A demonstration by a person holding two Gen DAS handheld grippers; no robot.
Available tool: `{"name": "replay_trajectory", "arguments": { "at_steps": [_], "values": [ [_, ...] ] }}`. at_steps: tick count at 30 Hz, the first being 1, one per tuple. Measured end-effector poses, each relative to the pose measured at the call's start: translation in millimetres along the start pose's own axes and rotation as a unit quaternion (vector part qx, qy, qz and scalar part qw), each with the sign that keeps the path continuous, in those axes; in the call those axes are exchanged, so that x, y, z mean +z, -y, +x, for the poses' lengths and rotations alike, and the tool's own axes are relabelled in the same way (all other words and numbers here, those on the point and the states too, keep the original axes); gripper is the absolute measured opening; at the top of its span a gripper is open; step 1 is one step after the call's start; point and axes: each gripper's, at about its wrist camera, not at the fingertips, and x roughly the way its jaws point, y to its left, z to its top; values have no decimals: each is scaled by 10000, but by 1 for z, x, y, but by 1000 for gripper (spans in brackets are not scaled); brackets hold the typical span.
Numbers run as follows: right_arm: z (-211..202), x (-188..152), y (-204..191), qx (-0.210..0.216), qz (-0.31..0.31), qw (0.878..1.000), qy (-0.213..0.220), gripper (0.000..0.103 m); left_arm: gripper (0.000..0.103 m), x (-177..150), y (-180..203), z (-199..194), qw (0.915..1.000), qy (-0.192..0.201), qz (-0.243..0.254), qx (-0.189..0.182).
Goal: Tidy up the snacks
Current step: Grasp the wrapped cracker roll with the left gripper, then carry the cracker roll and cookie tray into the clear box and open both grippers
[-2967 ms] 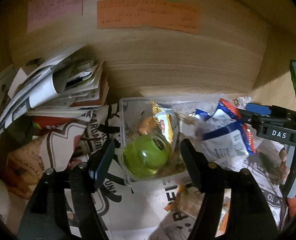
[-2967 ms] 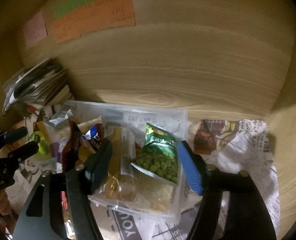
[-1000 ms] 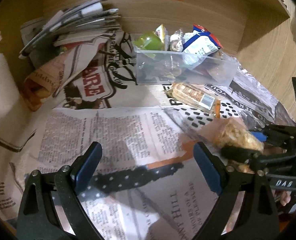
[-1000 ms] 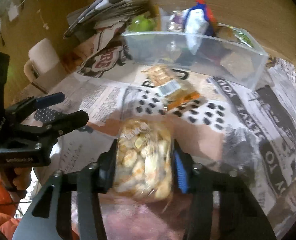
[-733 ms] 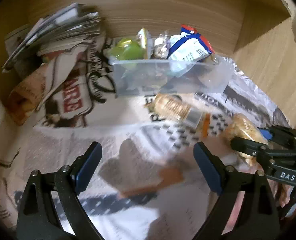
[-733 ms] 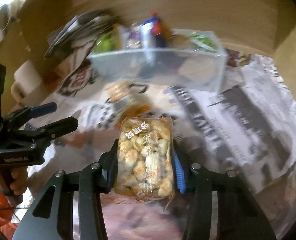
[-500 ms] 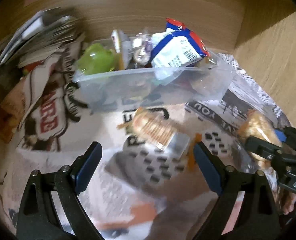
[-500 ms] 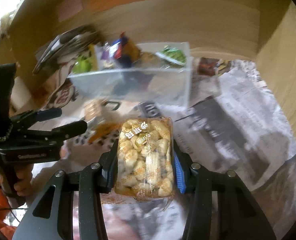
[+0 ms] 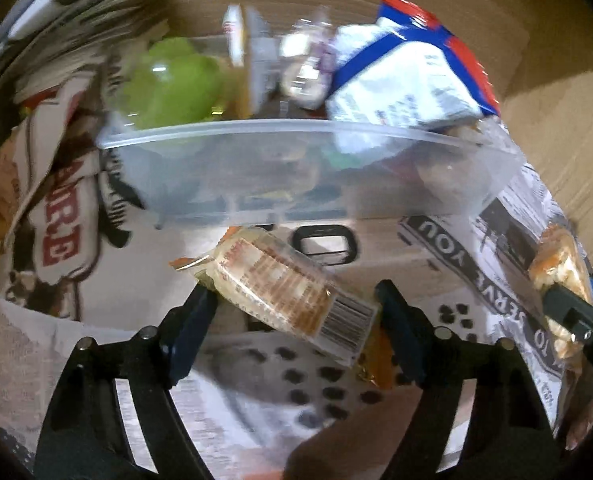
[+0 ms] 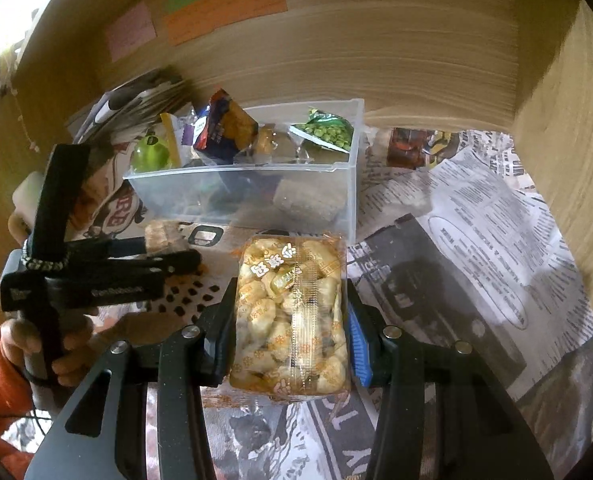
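A clear plastic bin (image 9: 296,168) (image 10: 240,196) stands on newspaper and holds several snacks, among them a green tub (image 9: 172,80), a white, blue and red bag (image 9: 408,80) and a pea bag (image 10: 328,132). In front of it lies a cracker packet (image 9: 288,292) with a barcode. My left gripper (image 9: 292,316) (image 10: 172,250) straddles that packet with its jaws closing; I cannot see the pads pressing it. My right gripper (image 10: 290,320) (image 9: 568,304) is shut on a clear pack of yellow puffed snacks (image 10: 292,312) (image 9: 556,264), held just short of the bin's front right corner.
Newspaper (image 10: 476,240) covers the surface. A pile of magazines (image 10: 136,100) lies at the back left. Wooden walls close the back and the right side (image 10: 568,160), with coloured paper notes (image 10: 224,4) on the back wall. A hand with an orange sleeve (image 10: 0,380) grips the left tool.
The left gripper has moved forward to the cracker packet and its jaws have narrowed around it. The right gripper has carried the puffed snack pack up and closer to the bin.
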Motion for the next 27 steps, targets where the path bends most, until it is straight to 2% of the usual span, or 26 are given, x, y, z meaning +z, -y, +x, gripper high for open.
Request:
{"name": "replay_trajectory", "arguments": {
  "at_steps": [7, 15, 19, 27],
  "values": [
    [6, 2, -4, 20, -18, 10000, -32, 43, 68, -17, -20, -22, 9991, 249, 332, 110],
    [5, 11, -9, -39, -71, 9999, 71, 43, 67, -36, -17, -66, 9949, 793, 620, 9],
    [0, 22, -13, -68, -109, 9997, 222, 43, 67, -28, -15, -89, 9917, 1106, 642, -113],
    [-10, 52, -22, -74, -274, 9977, 622, 43, 67, 13, -3, -93, 9870, 1455, 665, -138]
  ]
}}
